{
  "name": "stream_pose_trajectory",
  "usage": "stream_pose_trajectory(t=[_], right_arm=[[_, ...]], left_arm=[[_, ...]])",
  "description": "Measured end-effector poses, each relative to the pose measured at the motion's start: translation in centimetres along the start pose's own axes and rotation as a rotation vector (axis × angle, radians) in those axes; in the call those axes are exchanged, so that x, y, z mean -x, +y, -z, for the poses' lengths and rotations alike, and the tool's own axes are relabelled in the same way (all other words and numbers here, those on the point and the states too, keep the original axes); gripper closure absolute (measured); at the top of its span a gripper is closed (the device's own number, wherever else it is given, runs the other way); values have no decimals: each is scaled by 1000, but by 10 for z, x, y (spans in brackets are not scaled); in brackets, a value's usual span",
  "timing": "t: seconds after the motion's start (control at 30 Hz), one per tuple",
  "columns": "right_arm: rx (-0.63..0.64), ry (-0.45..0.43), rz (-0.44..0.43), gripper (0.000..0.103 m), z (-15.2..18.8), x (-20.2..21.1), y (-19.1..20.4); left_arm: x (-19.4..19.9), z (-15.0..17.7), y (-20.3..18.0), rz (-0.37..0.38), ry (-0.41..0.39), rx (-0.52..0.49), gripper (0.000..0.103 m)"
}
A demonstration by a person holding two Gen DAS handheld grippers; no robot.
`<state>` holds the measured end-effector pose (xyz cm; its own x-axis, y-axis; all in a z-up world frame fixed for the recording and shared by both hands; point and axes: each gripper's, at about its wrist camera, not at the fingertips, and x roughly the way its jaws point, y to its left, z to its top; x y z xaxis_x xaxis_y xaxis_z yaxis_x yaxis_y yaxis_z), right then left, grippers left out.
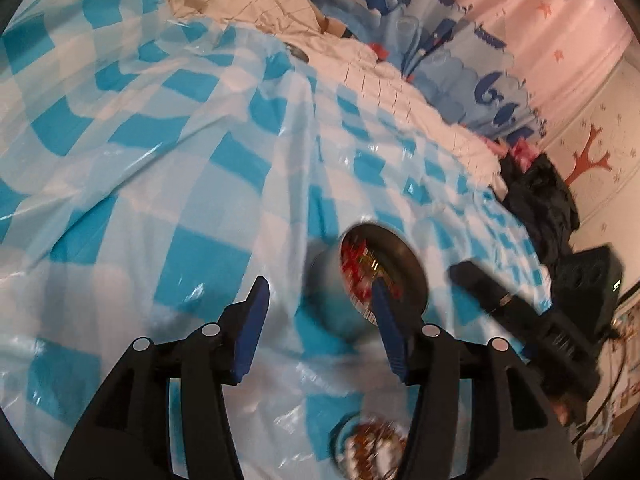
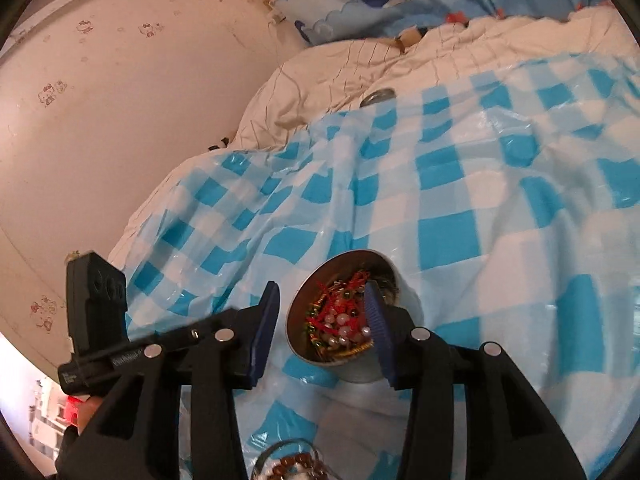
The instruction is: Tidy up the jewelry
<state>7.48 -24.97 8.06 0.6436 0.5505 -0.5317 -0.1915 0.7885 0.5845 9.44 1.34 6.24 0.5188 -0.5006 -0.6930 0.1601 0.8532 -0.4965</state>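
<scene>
Jewelry tins on a checked bed sheet

Both tongs, left [image 1: 318, 312] and right [image 2: 326, 316], stand half open, empty, above a tin [image 2: 344, 316] of beads; blue-checked plastic sheet [image 2: 480, 208] stretches clear toward the pink wall [image 2: 120, 100].

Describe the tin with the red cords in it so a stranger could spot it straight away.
Start from the blue-and-white checked plastic sheet spread over the bed. On it, just ahead of the right gripper, stands a round metal tin, open-topped. Unlike the second container nearer the camera, which holds brown beads, this one is heaped with red cords, pale pearly beads and gold pieces.
</scene>
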Motion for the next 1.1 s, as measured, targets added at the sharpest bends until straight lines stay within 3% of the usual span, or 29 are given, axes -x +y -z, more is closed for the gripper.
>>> stream_pose_trajectory(t=[0.17, 0.33, 0.5, 0.63, 0.83, 0.97, 1.1], right_arm=[[-18, 32, 74, 50, 27, 29, -9], [-64, 116, 147, 50, 67, 42, -25], [-45, 124, 148, 47, 71, 43, -22], [-28, 137, 158, 45, 71, 40, -19], [4, 148, 172, 42, 72, 38, -14], [89, 182, 192, 42, 76, 33, 0], [191, 204, 223, 42, 82, 34, 14]], left_arm=[[1, 23, -4, -16, 69, -100, 52], [-6, 49, -22, -55, 136, -256, 52], [-16, 65, -34, -57, 185, -341, 52], [-19, 71, -37, -160, 174, -413, 52], [-21, 83, -47, -231, 202, -551, 52], [-20, 84, -48, -240, 208, -583, 52], [-11, 74, -46, -193, 184, -532, 52]])
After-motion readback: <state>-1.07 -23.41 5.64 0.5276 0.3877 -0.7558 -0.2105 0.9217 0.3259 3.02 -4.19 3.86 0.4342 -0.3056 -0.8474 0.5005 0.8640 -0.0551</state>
